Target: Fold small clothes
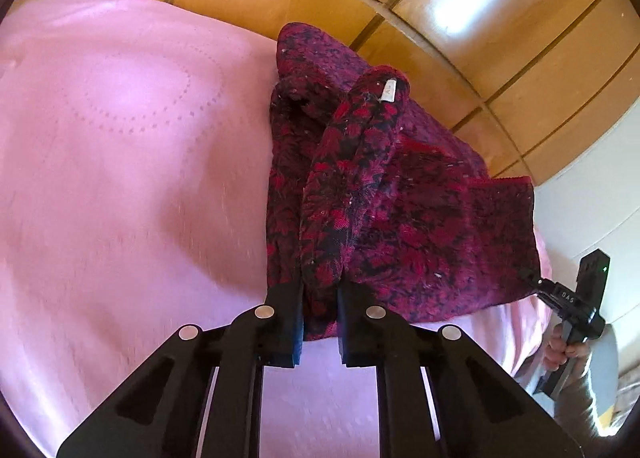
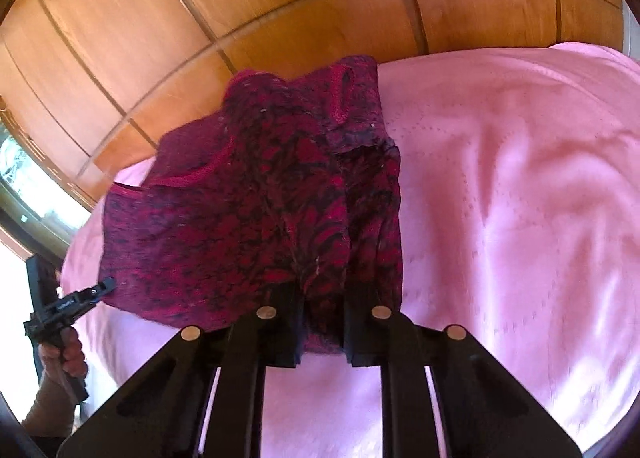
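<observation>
Both your left gripper (image 1: 320,298) and right gripper (image 2: 322,306) clench the dark red floral knit garment (image 1: 400,209); lift evenly, keeping its edge taut over the pink bedspread (image 1: 120,137).

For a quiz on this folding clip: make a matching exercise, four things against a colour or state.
Things:
1. garment
2. bed cover
3. wardrobe doors
4. left gripper

Colour or state:
A. glossy brown wood
B. plain pink
C. red and black pattern
D. shut on a bunched edge of cloth

Pairs: 1-C, 2-B, 3-A, 4-D
</observation>
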`<state>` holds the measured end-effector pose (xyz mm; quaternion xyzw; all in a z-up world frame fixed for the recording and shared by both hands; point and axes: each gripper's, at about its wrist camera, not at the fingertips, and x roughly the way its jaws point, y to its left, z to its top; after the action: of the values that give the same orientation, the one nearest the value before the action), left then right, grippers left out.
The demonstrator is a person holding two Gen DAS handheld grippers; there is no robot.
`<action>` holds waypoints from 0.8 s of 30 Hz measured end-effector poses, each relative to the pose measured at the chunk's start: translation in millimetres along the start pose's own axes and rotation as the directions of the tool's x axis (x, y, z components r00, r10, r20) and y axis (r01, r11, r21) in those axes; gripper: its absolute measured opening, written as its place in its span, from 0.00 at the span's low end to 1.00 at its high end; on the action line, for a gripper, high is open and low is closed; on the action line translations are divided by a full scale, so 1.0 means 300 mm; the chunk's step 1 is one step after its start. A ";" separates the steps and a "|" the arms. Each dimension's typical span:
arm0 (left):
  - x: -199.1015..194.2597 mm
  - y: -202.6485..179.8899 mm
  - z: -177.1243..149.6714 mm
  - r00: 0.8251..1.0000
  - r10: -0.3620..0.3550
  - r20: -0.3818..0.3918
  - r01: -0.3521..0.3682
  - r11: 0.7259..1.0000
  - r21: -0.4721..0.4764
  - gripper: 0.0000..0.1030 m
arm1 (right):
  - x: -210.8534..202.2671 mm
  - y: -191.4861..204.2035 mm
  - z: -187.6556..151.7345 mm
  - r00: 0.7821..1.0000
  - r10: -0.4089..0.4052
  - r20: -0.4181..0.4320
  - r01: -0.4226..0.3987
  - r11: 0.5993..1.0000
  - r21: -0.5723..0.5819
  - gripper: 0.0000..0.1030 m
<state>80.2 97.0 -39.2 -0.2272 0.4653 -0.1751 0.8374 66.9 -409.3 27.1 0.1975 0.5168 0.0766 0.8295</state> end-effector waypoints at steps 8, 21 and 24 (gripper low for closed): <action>-0.144 -0.011 -0.141 0.999 -0.033 -0.019 0.033 0.999 -0.014 0.10 | -0.110 0.014 -0.111 0.995 0.095 -0.037 -0.092 0.994 0.063 0.12; -0.242 -0.132 -0.244 0.990 0.141 0.002 -0.139 0.971 0.193 0.17 | -0.152 0.040 -0.200 0.995 0.003 -0.103 -0.005 1.000 -0.015 0.50; -0.241 -0.154 -0.180 0.988 0.149 0.047 -0.155 0.960 0.232 0.17 | -0.164 0.098 -0.138 0.999 -0.029 -0.019 0.028 0.995 -0.097 0.52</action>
<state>-6.6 83.1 11.6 -0.0928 0.4453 -0.1608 0.8759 10.1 -388.7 63.9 0.1489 0.5237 0.0917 0.8338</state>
